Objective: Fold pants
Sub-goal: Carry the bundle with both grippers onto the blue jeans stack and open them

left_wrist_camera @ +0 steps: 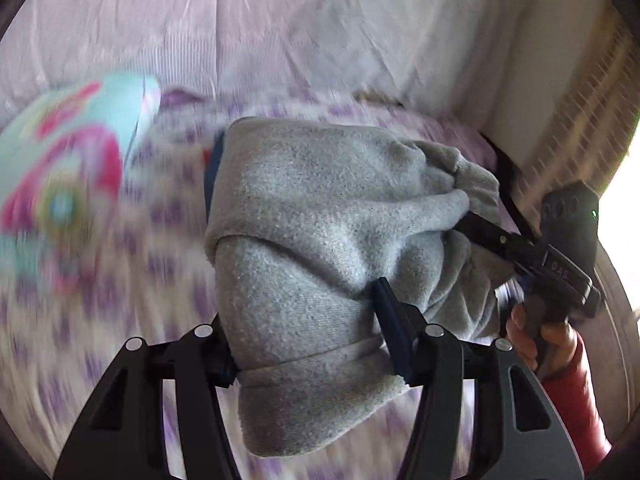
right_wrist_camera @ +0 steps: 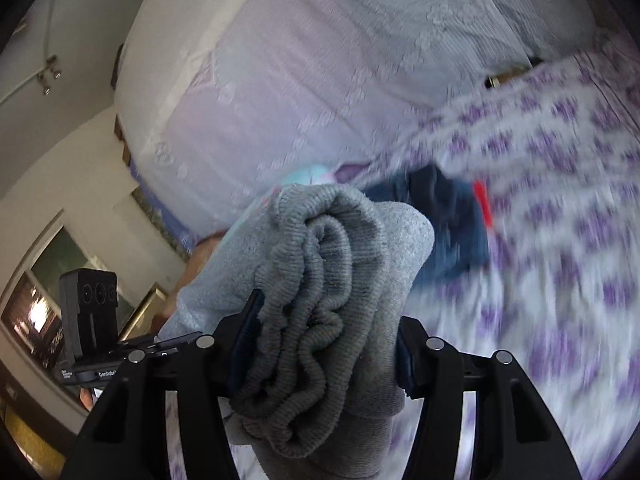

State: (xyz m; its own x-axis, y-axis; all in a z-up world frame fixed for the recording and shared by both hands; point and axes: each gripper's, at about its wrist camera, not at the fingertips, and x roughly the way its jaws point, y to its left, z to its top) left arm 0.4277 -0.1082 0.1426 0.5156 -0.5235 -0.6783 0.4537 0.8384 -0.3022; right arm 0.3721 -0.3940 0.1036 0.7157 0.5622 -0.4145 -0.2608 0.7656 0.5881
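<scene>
The grey fleece pants [left_wrist_camera: 320, 216] hang bunched and folded above the bed, held by both grippers. My left gripper [left_wrist_camera: 316, 344] is shut on the lower folded edge of the pants. My right gripper [right_wrist_camera: 320, 344] is shut on the ribbed waistband [right_wrist_camera: 320, 280], which is gathered in thick folds between its fingers. In the left wrist view the right gripper [left_wrist_camera: 472, 224] grips the pants from the right side. The left gripper's body [right_wrist_camera: 88, 320] shows at the left of the right wrist view.
The bed has a white sheet with purple flowers [right_wrist_camera: 560, 200] and a pale pillow or mattress [right_wrist_camera: 320, 60] behind. A turquoise and pink cloth [left_wrist_camera: 68, 168] lies at left. A dark blue garment with a red tag [right_wrist_camera: 448, 224] lies on the sheet behind the pants.
</scene>
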